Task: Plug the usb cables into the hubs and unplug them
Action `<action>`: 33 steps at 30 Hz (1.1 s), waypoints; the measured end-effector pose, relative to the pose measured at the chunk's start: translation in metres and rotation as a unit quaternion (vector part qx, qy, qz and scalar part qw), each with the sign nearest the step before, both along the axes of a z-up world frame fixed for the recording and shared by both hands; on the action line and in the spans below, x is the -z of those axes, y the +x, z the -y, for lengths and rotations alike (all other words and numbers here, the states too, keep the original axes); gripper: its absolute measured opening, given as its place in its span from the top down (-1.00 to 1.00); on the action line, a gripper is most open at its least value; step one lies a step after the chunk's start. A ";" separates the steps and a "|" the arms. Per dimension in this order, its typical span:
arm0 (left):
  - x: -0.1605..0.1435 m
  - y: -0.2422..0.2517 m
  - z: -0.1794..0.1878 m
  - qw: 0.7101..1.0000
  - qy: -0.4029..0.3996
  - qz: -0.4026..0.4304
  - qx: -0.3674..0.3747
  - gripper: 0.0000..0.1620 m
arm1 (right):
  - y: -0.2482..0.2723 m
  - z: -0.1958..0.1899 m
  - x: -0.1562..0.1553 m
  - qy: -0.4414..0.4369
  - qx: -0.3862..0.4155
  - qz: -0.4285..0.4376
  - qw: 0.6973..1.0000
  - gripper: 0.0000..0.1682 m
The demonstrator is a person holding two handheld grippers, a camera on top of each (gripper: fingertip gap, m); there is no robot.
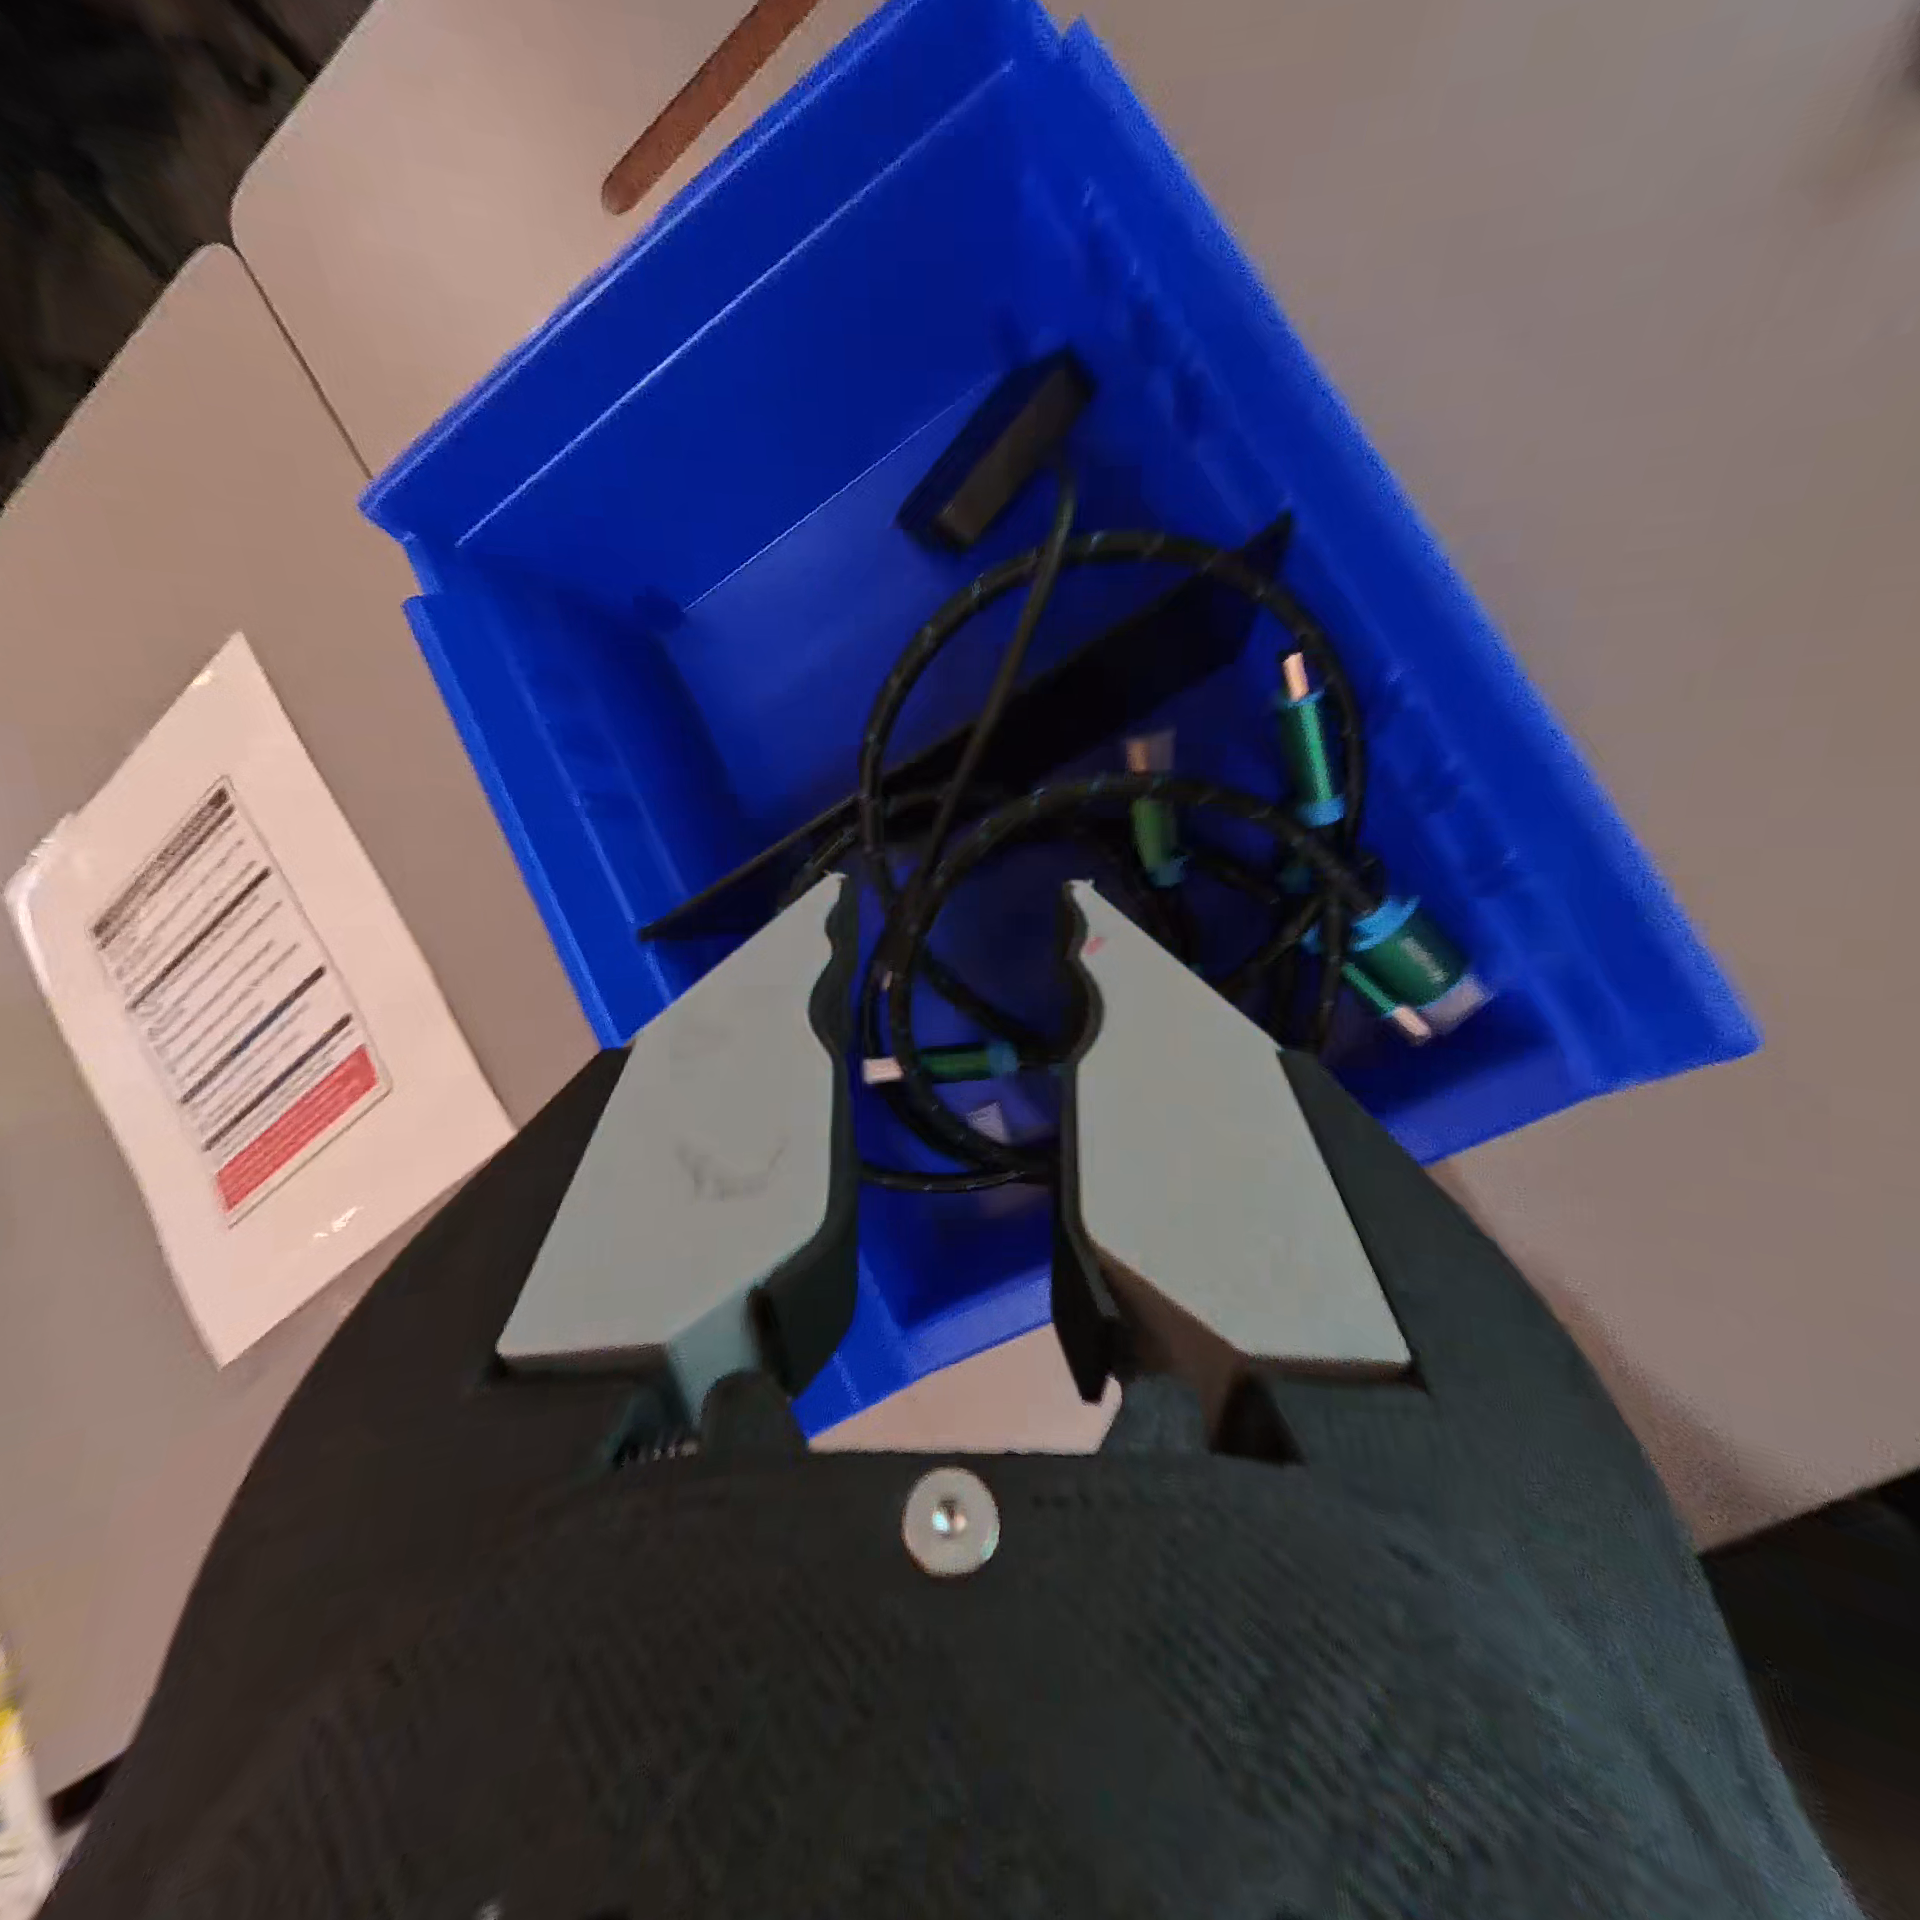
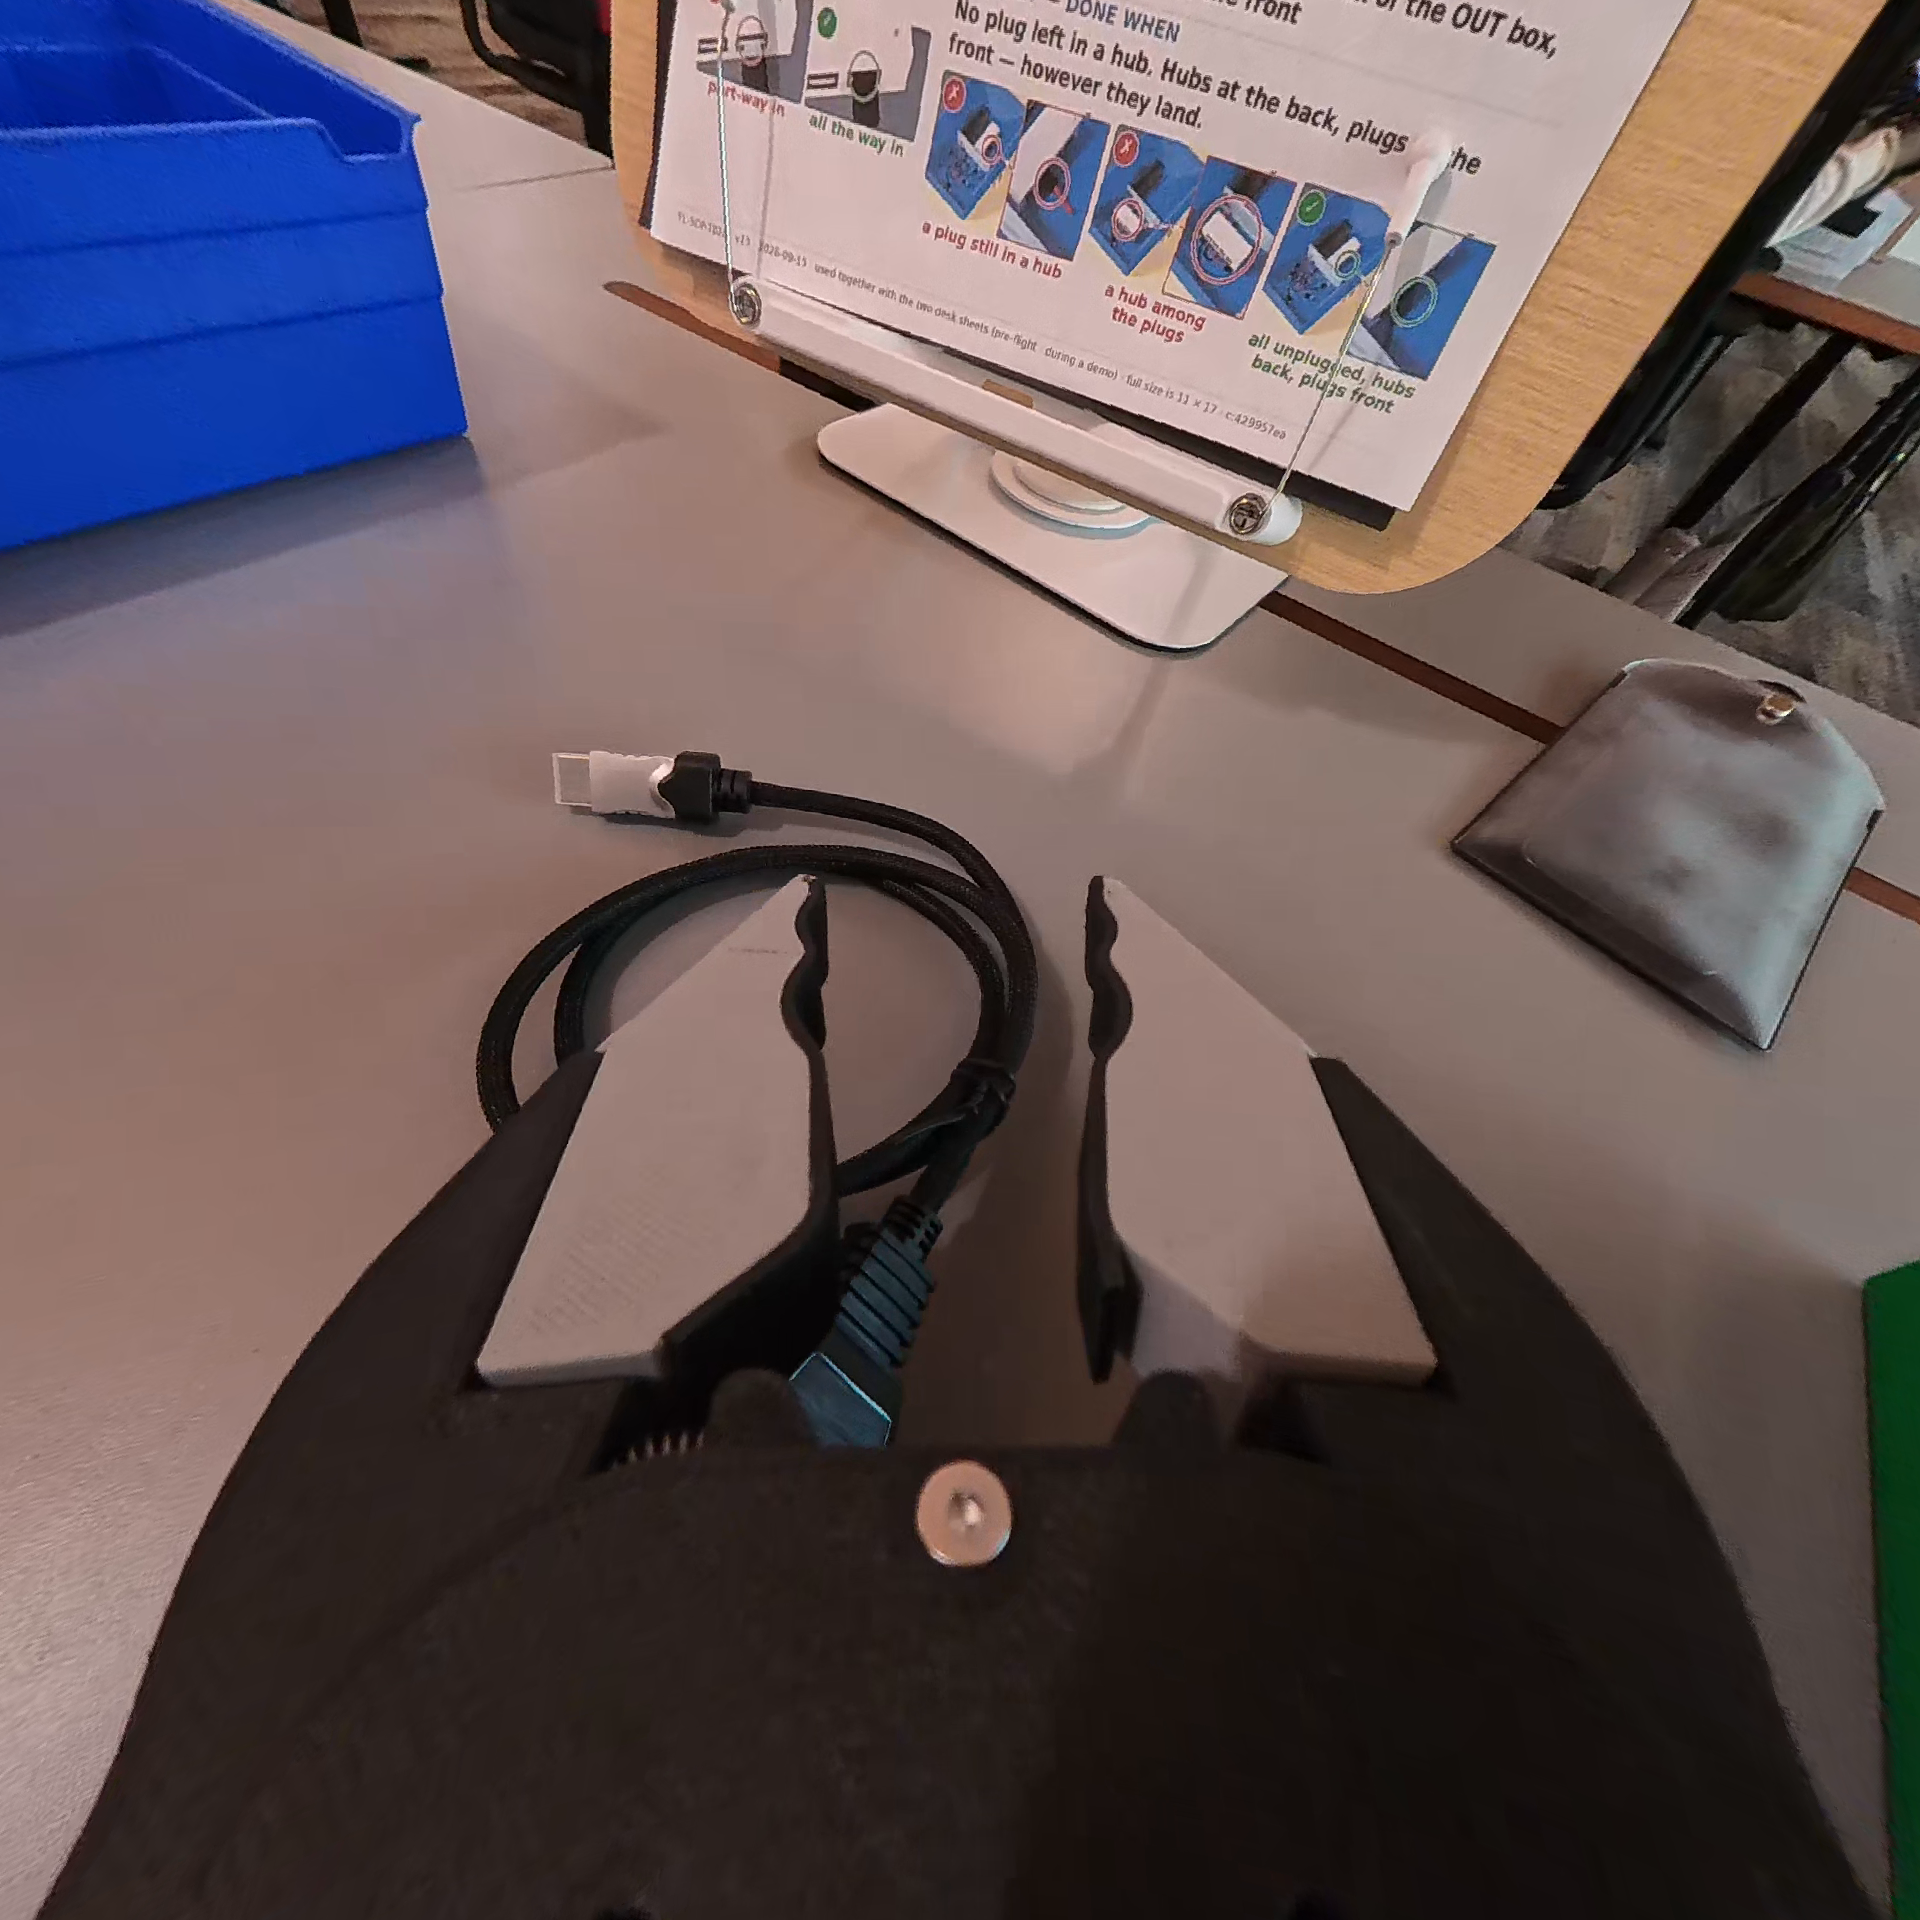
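The left gripper [image 1: 961, 899] is hovering over a blue bin [image 1: 748, 343] that is sitting on the grey bench [image 1: 1558, 260], its two grey fingers spread wide with nothing between them. Inside the bin, a black divider [image 1: 1091, 696] is crossing the floor at a slant. Beyond it, a black hub [image 1: 997, 457] is lying in the far compartment, while braided black cables with green plugs [image 1: 1299, 738] are lying tangled in the near one, partly looping over the divider. A printed sheet [image 1: 239, 987] is lying on the bench to the left of the bin.

The right gripper [image 2: 951, 894] is also standing wide and gripping nothing, low over the bench [image 2: 260, 831]. A coiled black braided cable [image 2: 748, 935] is lying on the bench under and between its fingers; one plug, white and black [image 2: 644, 784], is pointing left just beyond the fingertips, and the other, dark plug [image 2: 862, 1361] is lying near the gripper's base. Farther off, a stand holding a picture sheet [image 2: 1091, 208] is standing on the bench, a blue bin [image 2: 208, 312] is sitting at far left, and a dark grey pouch [image 2: 1683, 842] is resting at right.
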State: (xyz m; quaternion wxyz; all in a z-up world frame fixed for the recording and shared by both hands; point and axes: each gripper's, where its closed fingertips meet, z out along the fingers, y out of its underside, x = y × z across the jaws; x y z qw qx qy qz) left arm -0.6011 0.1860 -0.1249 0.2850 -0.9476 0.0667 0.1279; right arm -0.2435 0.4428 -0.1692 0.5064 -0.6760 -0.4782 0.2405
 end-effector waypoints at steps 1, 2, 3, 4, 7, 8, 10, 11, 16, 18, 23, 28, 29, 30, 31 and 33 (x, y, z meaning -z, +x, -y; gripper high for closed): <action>0.002 -0.004 0.001 1.000 0.001 -0.010 0.010 0.58 | 0.000 0.000 0.000 -0.005 -0.002 -0.002 1.000 0.44; 0.006 -0.006 0.001 0.999 0.002 -0.021 0.024 0.58 | 0.000 0.000 0.000 -0.010 -0.004 -0.005 1.000 0.44; 0.011 -0.009 0.001 0.999 0.001 -0.035 0.034 0.58 | -0.001 0.001 -0.001 -0.014 -0.005 -0.007 1.000 0.44; 0.018 -0.014 0.001 0.998 -0.008 -0.050 0.037 0.59 | -0.001 0.001 -0.002 -0.015 -0.006 -0.009 1.000 0.44; 0.048 -0.018 0.005 0.996 -0.055 -0.057 0.042 0.58 | 0.000 0.000 -0.004 -0.007 -0.003 -0.010 1.000 0.44; 0.053 -0.022 0.007 0.995 -0.066 -0.065 0.038 0.64 | 0.001 -0.001 -0.004 -0.005 -0.001 -0.009 1.000 0.45; 0.052 -0.032 0.008 0.992 -0.066 -0.102 0.033 0.93 | 0.001 -0.002 -0.003 -0.007 0.002 -0.010 1.000 0.45; 0.047 -0.035 0.009 0.992 -0.066 -0.106 0.031 0.93 | 0.001 -0.003 -0.003 -0.010 0.002 -0.010 1.000 0.45; -0.024 -0.044 0.014 0.989 -0.007 -0.147 0.017 0.93 | 0.000 -0.003 0.003 -0.013 0.004 -0.002 1.000 0.45; -0.060 -0.050 0.016 0.985 0.018 -0.174 0.005 0.93 | -0.001 -0.003 0.005 -0.012 0.004 0.003 1.000 0.45; -0.138 -0.042 0.002 0.974 0.106 -0.202 -0.004 0.93 | -0.001 -0.006 0.009 -0.003 0.009 0.011 1.000 0.45; -0.176 0.002 -0.024 0.968 0.193 -0.161 0.016 0.94 | 0.000 -0.003 -0.003 -0.009 -0.002 -0.019 1.000 0.44; -0.179 0.013 -0.030 0.966 0.212 -0.148 0.020 0.94 | -0.001 0.002 -0.009 -0.020 -0.015 -0.038 0.999 0.44; -0.179 0.026 -0.036 0.964 0.229 -0.132 0.027 0.93 | -0.003 0.010 -0.016 -0.042 -0.036 -0.061 0.997 0.46; -0.180 0.041 -0.043 0.961 0.250 -0.114 0.034 0.93 | -0.006 0.021 -0.025 -0.068 -0.066 -0.088 0.992 0.49; -0.176 0.070 -0.057 0.954 0.286 -0.076 0.047 0.92 | -0.010 0.042 -0.041 -0.110 -0.122 -0.134 0.977 0.56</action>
